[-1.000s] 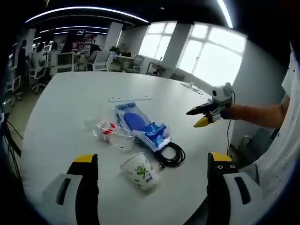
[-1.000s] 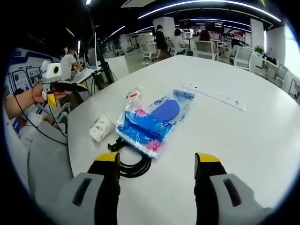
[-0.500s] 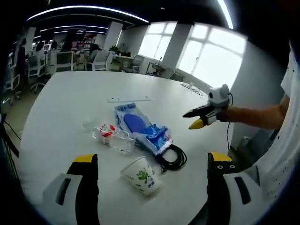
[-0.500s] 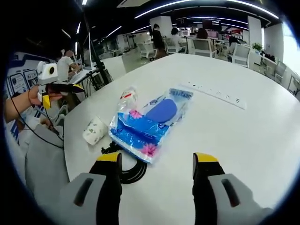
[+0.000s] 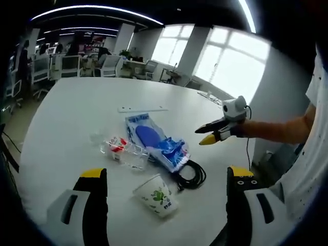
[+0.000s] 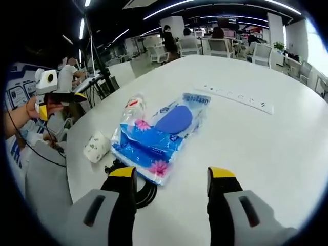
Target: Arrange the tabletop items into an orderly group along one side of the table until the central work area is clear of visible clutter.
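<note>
On a round white table (image 5: 61,110) lies a small heap. It holds a blue plastic package (image 5: 156,139), a clear bottle with a red label (image 5: 123,149), a tipped paper cup (image 5: 156,196), a black cable coil (image 5: 190,174) and, farther off, a white power strip (image 5: 142,108). My left gripper (image 5: 165,173) stands open above the near table edge, short of the cup. My right gripper (image 5: 206,135) hovers beside the cable. In the right gripper view, the right gripper (image 6: 171,174) is open over the package (image 6: 156,133) and the cable (image 6: 143,192). The cup (image 6: 96,147), the bottle (image 6: 134,106) and the left gripper (image 6: 57,98) lie to the left.
The power strip (image 6: 236,97) lies alone toward the table's far side, with bare white table (image 6: 266,148) around it. Office chairs and desks (image 5: 77,64) stand beyond the table, and people sit at desks (image 6: 66,77) in the background. Bright windows (image 5: 230,66) fill the far wall.
My right gripper has moved in toward the heap, coming nearer to the package and the cable. The left gripper has hardly shifted. The items on the table lie as before.
</note>
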Demonstrator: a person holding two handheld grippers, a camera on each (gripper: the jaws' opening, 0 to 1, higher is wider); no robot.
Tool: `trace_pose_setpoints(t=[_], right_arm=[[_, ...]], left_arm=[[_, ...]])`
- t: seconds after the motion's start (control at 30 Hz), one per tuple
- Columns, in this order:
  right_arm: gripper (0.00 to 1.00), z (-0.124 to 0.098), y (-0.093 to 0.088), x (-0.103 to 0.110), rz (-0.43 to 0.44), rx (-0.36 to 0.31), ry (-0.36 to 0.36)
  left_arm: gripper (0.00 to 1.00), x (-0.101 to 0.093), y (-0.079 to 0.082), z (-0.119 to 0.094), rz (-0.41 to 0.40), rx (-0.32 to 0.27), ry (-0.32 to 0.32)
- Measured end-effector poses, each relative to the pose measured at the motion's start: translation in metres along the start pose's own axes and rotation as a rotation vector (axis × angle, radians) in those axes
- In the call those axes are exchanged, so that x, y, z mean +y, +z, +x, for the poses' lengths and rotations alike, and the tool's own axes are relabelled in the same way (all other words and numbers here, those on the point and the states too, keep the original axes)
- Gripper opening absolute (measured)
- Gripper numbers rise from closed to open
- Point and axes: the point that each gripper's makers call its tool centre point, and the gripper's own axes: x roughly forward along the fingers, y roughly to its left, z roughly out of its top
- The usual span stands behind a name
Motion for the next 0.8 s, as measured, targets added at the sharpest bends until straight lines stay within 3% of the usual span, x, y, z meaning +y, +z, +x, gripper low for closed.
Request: trace_pose_setpoints(t=[0.47,0.8], right_arm=[[0.47,0.026,-0.004,-0.003,0.02,0.02,0.005],[0.32,0.037,-0.008,-0.002,0.037,0.036,0.011]], left_arm=[[1.0,0.007,-0.001,0.005,-0.018,0.003,0.003],[1.0,0.01,-0.002,0.009,-0.027,0.006,0.002]])
